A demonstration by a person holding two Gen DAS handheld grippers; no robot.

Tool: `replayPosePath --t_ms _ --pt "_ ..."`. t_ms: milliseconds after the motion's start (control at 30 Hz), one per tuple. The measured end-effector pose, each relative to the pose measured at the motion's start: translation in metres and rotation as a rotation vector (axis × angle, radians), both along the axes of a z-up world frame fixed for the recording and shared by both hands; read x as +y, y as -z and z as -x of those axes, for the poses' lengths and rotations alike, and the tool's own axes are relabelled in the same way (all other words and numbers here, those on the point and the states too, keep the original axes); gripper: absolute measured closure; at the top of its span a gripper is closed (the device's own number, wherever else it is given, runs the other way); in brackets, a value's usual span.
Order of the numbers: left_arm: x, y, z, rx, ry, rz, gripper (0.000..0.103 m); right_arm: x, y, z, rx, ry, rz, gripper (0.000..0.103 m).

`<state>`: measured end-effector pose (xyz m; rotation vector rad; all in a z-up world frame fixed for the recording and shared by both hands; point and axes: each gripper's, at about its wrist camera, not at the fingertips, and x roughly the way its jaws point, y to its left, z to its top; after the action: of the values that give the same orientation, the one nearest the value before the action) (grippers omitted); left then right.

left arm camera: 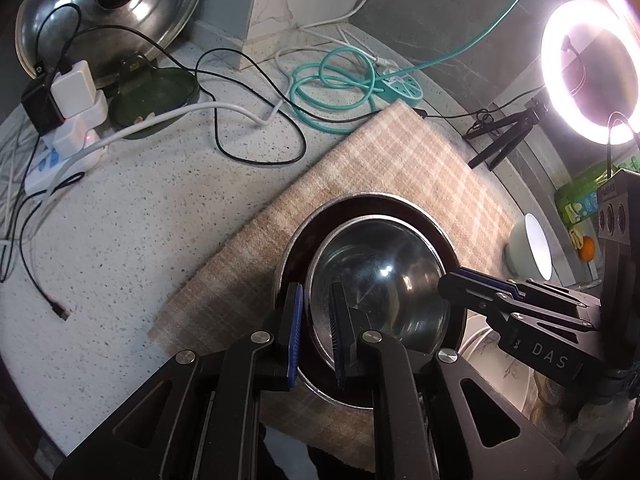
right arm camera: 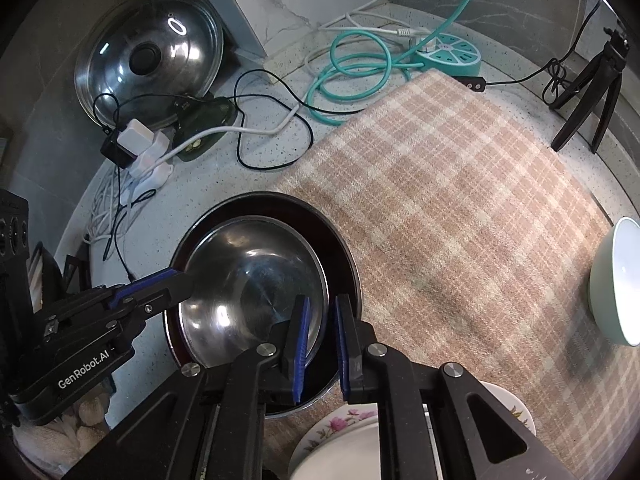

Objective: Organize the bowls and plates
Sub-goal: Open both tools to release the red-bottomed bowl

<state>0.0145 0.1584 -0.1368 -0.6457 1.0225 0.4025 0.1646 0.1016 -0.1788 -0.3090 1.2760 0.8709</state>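
Note:
A shiny steel bowl point(left arm camera: 380, 272) point(right arm camera: 248, 272) sits nested inside a wider dark bowl point(left arm camera: 298, 236) point(right arm camera: 340, 248) on a checked cloth point(left arm camera: 380, 168) point(right arm camera: 460, 184). My left gripper point(left arm camera: 316, 292) straddles the steel bowl's left rim, and its blue pads stand a little apart from the thin edge. My right gripper point(right arm camera: 321, 302) straddles the opposite rim in the same way, with a gap at each pad. From the side, each camera also shows the other tool: the right gripper point(left arm camera: 448, 284) and the left gripper point(right arm camera: 180, 276). A mint-green bowl point(left arm camera: 528, 248) point(right arm camera: 616, 284) stands further right.
A floral plate point(right arm camera: 340, 432) lies at the cloth's near edge. Behind are a pot lid point(left arm camera: 112, 8) point(right arm camera: 148, 56), a green dish point(left arm camera: 156, 96), power strips with tangled cables point(left arm camera: 76, 120), a teal socket hub point(right arm camera: 448, 52), a lit ring light point(left arm camera: 592, 72) and a small tripod point(right arm camera: 592, 92).

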Motion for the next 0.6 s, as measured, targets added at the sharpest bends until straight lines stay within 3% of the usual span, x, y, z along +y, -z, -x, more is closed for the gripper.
replayPosePath --t_ms 400,500,600 --pt "-0.005 -0.032 0.013 -0.09 -0.002 -0.015 0.091 -0.057 -0.035 -0.005 0.008 0.1 -0.168 0.081" --pt "-0.012 -0.037 0.013 -0.114 -0.002 -0.009 0.081 -0.081 -0.04 -0.008 0.005 0.142 -0.197 0.081" --pt "-0.022 -0.041 0.011 -0.134 0.012 -0.005 0.081 -0.106 -0.047 -0.011 -0.025 0.183 -0.218 0.081"
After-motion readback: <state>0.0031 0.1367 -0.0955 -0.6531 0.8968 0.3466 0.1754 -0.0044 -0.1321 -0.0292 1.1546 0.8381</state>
